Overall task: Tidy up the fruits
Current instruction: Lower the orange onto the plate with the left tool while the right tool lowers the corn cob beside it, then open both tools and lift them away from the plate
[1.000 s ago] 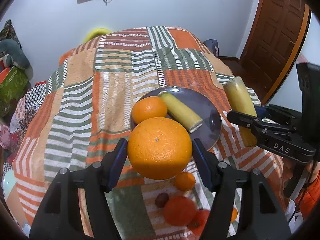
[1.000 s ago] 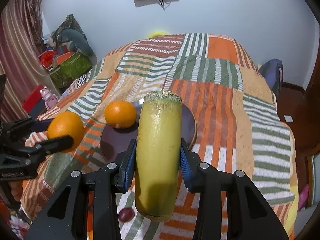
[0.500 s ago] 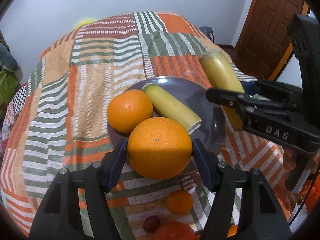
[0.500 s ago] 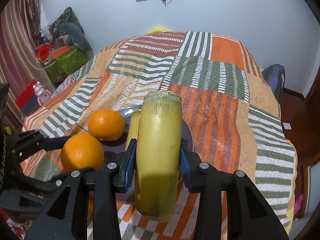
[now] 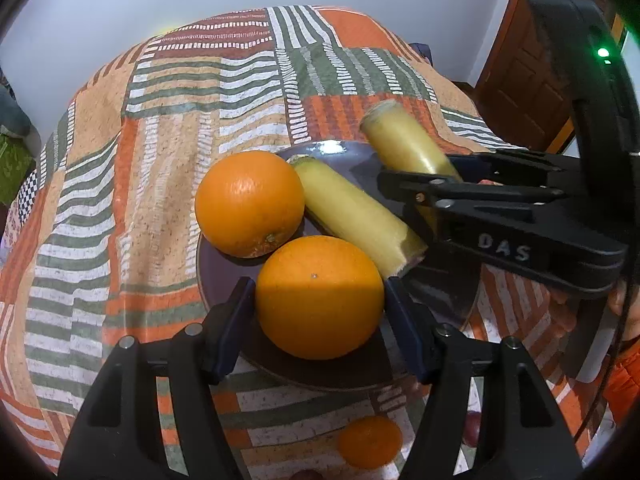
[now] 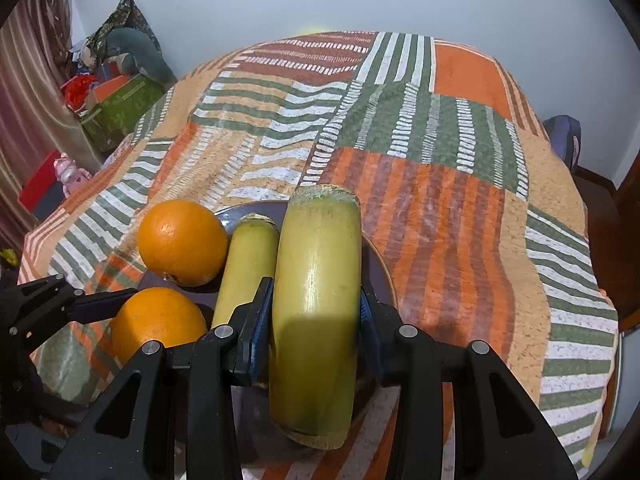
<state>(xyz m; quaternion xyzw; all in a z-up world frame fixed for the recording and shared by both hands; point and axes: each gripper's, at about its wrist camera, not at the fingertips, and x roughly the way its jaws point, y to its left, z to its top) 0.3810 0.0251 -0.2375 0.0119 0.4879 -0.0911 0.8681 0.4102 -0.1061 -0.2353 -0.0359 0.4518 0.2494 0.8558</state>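
Two oranges (image 5: 249,203), two bananas (image 5: 356,216), left tongs (image 5: 320,300) clamping an orange, right tongs (image 6: 316,312) clamping a banana

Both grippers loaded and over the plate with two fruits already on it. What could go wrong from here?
1. The plate is crowded: an orange and a yellow piece already lie on it, so the held orange may land near the rim and roll off.
2. The right gripper and left gripper work close together and could collide.
3. The held yellow piece could knock the lying one on release.
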